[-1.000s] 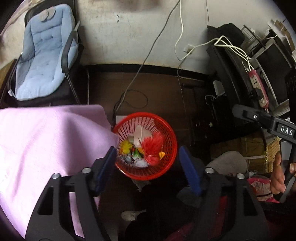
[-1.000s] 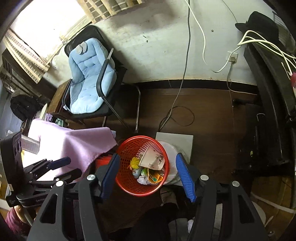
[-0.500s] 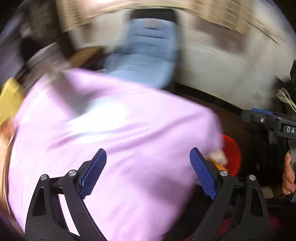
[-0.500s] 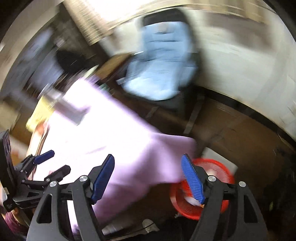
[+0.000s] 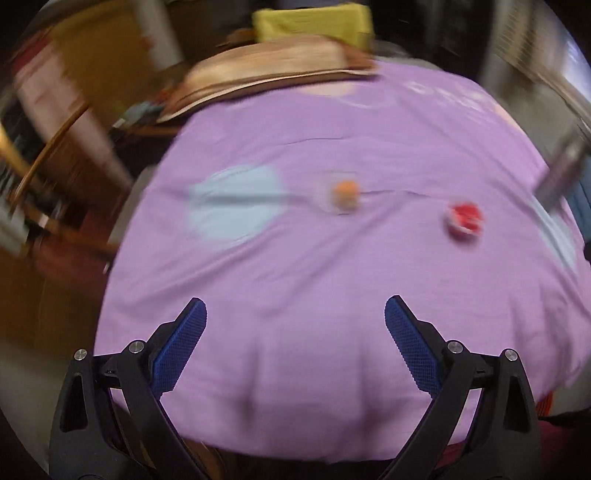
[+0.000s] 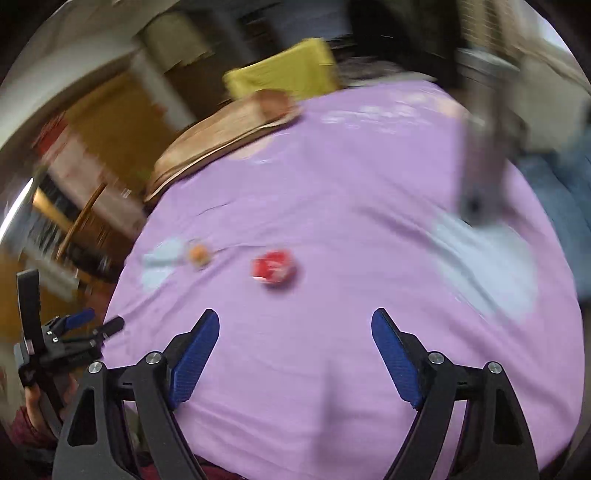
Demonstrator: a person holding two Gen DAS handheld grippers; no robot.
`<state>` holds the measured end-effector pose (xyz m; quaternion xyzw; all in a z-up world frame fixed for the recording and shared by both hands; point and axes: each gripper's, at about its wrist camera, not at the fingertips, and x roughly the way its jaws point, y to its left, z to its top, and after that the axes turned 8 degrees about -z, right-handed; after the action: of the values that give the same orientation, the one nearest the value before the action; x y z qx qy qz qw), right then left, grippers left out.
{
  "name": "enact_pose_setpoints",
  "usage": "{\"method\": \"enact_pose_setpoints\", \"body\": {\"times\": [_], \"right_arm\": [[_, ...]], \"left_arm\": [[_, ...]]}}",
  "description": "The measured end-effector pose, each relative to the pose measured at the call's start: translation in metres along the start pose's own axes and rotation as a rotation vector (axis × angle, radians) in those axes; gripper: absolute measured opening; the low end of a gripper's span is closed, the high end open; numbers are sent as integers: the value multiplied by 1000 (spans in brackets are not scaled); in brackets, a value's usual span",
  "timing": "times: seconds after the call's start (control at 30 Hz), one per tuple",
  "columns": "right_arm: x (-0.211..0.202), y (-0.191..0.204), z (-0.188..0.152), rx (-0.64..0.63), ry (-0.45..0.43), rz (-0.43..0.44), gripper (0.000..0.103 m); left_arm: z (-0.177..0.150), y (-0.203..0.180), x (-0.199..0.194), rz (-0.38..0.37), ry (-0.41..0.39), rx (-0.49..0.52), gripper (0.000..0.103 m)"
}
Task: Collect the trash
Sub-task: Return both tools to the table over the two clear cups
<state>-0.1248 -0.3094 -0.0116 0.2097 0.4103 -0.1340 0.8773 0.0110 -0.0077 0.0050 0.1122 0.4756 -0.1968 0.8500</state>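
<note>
Both views are blurred and look down on a table under a purple cloth (image 5: 295,258). On the cloth lie a small orange piece of trash (image 5: 345,192) (image 6: 199,254) and a crumpled red piece (image 5: 464,218) (image 6: 274,268). My left gripper (image 5: 294,306) hangs over the near part of the cloth, well short of both pieces. Its jaws are opening with nothing between them. My right gripper (image 6: 295,317) is also above the cloth, with the red piece a little beyond its left finger. Its jaws are opening too and hold nothing. The left gripper (image 6: 98,322) shows at the left edge of the right wrist view.
Pale blue patches (image 5: 236,205) (image 6: 484,266) mark the cloth. A brown board (image 5: 266,70) and a yellow thing (image 5: 314,22) sit at the far edge. A blurred grey metal object (image 6: 484,147) stands at the right. Wooden furniture (image 5: 74,110) is left of the table.
Both views have swung from the red basket on the floor up onto the purple table top. Both pairs of jaws stand wider than before.
</note>
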Motion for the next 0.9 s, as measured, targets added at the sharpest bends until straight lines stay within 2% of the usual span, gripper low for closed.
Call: {"method": "enact_pose_setpoints", "body": {"times": [0.1, 0.2, 0.27, 0.4, 0.43, 0.53, 0.73, 0.9], "right_arm": [[5, 34, 16, -109, -20, 37, 89], [14, 59, 26, -181, 9, 75, 89], [13, 66, 29, -206, 14, 103, 89], [26, 72, 28, -233, 51, 78, 90], [23, 69, 28, -220, 51, 97, 90], [18, 62, 24, -227, 22, 102, 93], [39, 26, 3, -101, 97, 78, 93], [45, 11, -1, 1, 102, 28, 93]], "left_arm": [[-7, 40, -16, 51, -31, -149, 94], [-17, 56, -34, 89, -48, -236, 94], [-19, 59, -39, 107, -51, -244, 94], [-20, 47, -44, 171, -44, -185, 96], [-18, 42, -47, 172, -47, -177, 96], [-16, 30, -53, 125, -80, -163, 96], [-18, 11, -20, 47, 32, -119, 96], [-7, -4, 13, -21, 92, -45, 96]]}}
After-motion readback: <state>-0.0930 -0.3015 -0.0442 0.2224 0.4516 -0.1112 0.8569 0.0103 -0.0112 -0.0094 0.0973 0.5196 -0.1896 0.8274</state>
